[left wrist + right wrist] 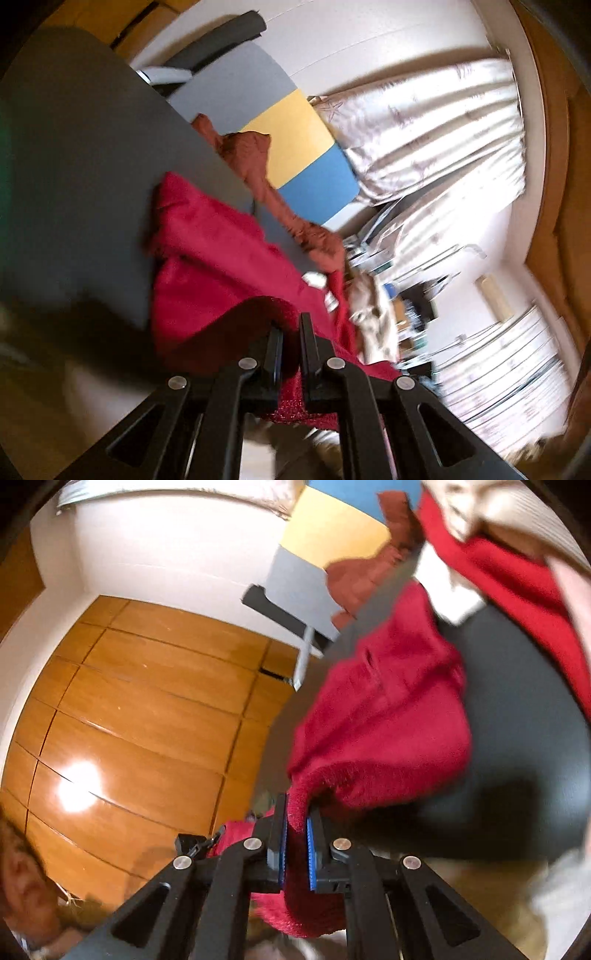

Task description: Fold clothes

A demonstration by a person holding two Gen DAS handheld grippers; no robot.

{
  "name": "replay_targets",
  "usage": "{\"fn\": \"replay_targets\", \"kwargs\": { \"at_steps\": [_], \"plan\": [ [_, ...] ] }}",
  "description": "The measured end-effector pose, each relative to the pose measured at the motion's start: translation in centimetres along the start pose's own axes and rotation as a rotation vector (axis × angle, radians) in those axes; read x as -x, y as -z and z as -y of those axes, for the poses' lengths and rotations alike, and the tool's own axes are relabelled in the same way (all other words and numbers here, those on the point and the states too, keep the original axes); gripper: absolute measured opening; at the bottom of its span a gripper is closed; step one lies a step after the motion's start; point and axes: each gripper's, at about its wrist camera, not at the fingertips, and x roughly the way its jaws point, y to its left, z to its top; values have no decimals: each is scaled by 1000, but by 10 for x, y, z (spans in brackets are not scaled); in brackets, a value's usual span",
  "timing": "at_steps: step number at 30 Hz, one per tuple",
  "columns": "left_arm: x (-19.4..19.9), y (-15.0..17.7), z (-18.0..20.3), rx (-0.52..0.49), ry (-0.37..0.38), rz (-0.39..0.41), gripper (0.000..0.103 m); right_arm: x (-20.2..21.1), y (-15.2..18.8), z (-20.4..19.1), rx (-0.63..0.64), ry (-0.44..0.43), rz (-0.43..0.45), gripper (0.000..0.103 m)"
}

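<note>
Grippers, left (pixel 291 332) and right (pixel 297 812), pinch the red garment (pixel 221 251); we should lift evenly, keeping its edge taut above the table (pixel 74 166).

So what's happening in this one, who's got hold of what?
A person is folding clothes with a handheld gripper in each hand. Both the left gripper and the right gripper are shut on the edge of the same red garment, which hangs between them and drapes onto the dark grey table. A rust-brown garment lies at the table's far edge, untouched. The fold isn't finished.
</note>
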Motion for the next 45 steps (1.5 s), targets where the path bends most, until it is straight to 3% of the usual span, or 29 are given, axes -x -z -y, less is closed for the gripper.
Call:
{"fn": "replay_targets", "kwargs": {
  "at_steps": [4,9,13,16,18,20,22,24,26,29,32,36,38,41,45],
  "plan": [
    [-45,-47,-14,49,9,11,6,-36,-51,14,-82,3,51,8],
    [-102,-79,-53,121,-94,6,6,-81,-107,66,-233,107,65,8],
    [-139,-82,-82,152,-171,-16,7,-109,-120,110,-316,214,43,10],
    [-154,-83,-100,187,-184,-27,10,-114,-123,124,-362,189,51,12],
    [-156,-85,-105,215,-169,-32,17,-113,-126,123,-379,148,56,21],
    [-156,-87,-101,234,-132,-25,25,-110,-127,116,-382,99,49,49],
    [-156,-91,-90,205,-119,2,29,-111,-128,104,-361,34,28,63],
    [-158,-96,-80,167,-128,38,32,-115,-133,94,-309,23,32,64],
    [-162,-99,-72,129,-201,86,32,-116,-140,88,-256,54,104,66],
    [-163,-92,-55,13,-373,167,33,-115,-146,85,-160,250,167,66],
    [-159,-82,-39,-101,-402,245,40,-121,-135,68,9,390,151,65],
    [-173,-77,-33,-138,-417,161,43,-138,-111,29,343,597,128,57],
    [-172,-71,-28,-163,-403,146,43,-154,-98,11,514,658,100,42],
    [-189,-62,-19,-220,-409,84,43,-181,-78,-13,756,733,19,35],
    [-226,-54,-4,-303,-420,-1,43,-222,-86,-6,762,743,-114,32]
  ]
}}
